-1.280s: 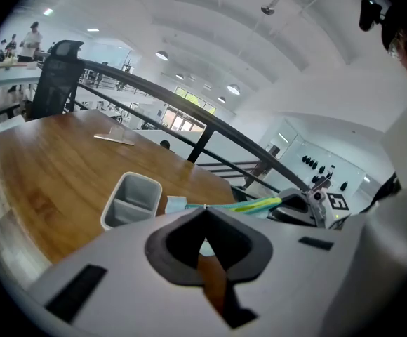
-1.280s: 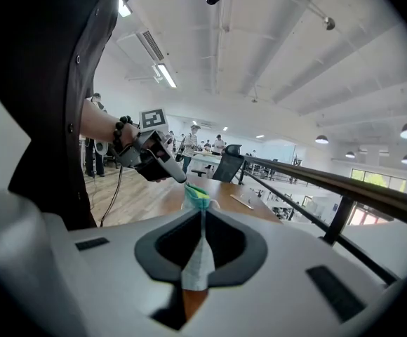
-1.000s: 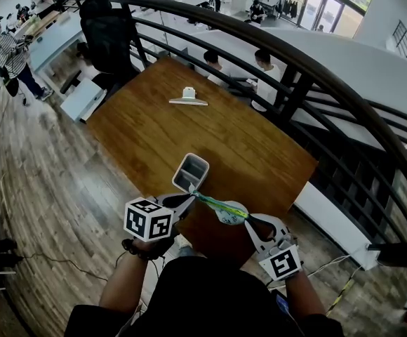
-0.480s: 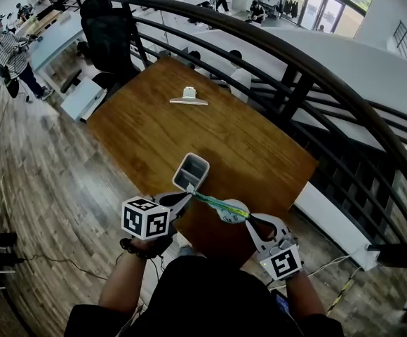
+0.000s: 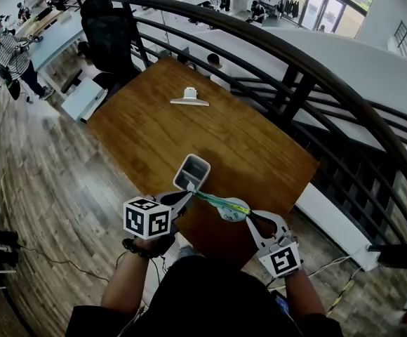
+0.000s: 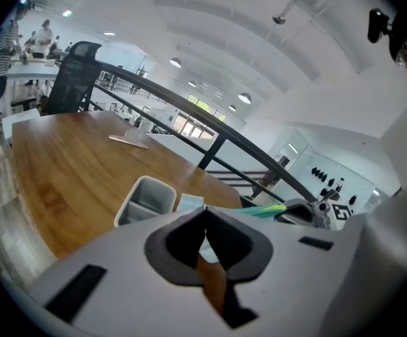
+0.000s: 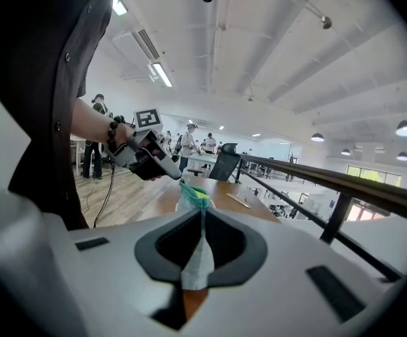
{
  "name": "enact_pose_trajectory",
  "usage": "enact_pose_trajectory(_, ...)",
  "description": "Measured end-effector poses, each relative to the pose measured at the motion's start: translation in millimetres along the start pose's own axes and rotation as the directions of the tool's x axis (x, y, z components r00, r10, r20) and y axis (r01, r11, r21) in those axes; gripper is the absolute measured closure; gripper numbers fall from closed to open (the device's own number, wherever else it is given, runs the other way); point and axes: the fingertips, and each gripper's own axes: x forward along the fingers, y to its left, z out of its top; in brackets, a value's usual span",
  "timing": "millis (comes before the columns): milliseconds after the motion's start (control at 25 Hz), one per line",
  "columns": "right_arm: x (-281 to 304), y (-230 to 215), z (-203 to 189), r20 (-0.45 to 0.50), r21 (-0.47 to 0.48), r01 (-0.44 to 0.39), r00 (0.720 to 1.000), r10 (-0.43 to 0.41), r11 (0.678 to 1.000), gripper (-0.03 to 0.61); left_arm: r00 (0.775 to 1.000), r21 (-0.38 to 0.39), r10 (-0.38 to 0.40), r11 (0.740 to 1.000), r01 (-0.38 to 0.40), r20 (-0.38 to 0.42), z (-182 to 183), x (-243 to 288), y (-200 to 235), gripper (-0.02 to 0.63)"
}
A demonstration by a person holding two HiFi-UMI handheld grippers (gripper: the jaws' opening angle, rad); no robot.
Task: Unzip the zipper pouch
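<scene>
Well, hardly anything has shifted in the last second. Over the near edge of the wooden table (image 5: 210,132), just this side of the grey bin (image 5: 191,172), you still hold the zipper pouch (image 5: 223,206) stretched in the air between both grippers. Your right gripper (image 5: 251,220) is clamped on its pale end. Your left gripper (image 5: 188,195) is pinched tight on the other end, probably at the zipper pull. With no travel, the zip looks unopened.

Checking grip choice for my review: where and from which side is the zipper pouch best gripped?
By its thin end edges, one from each side: the pouch hangs stretched between left gripper and right gripper, each shut on an end.
</scene>
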Motion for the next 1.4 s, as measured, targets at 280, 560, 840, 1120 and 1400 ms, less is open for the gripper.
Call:
enact_pose_trajectory(280,19.2,-11.5,-6.9,-0.017,0.015,0.025,1.000,-0.024,1.000,0.563,0.998,-0.015,0.006,1.000,-0.005,0.058,10.6,-2.6,5.8,0.600)
enact_pose_trajectory(560,43.0,-28.7,-17.2,-0.063,-0.001,0.051,0.997,-0.051,0.999,0.558,0.995,-0.025,0.021,1.000,-0.019,0.100,24.8,-0.4,12.6,0.598)
enact_pose_trajectory(840,54.3,-46.9,-33.0,-0.128,0.131,0.099,0.988,-0.083,0.986,0.480,0.990,-0.056,0.057,0.997,-0.050,0.130,23.6,-6.7,21.5,0.597)
enact_pose_trajectory(1120,45.4,-64.3,-27.9,-0.112,0.079,0.183,0.978,-0.174,0.980,0.425,0.988,-0.068,0.061,0.996,-0.051,0.145,23.0,-12.1,21.9,0.597)
enact_pose_trajectory(1400,26.9,-69.7,-21.5,-0.073,0.109,0.209,0.977,-0.202,0.972,0.435,0.970,-0.044,0.077,0.997,-0.069,0.230,34.8,-20.6,19.3,0.597)
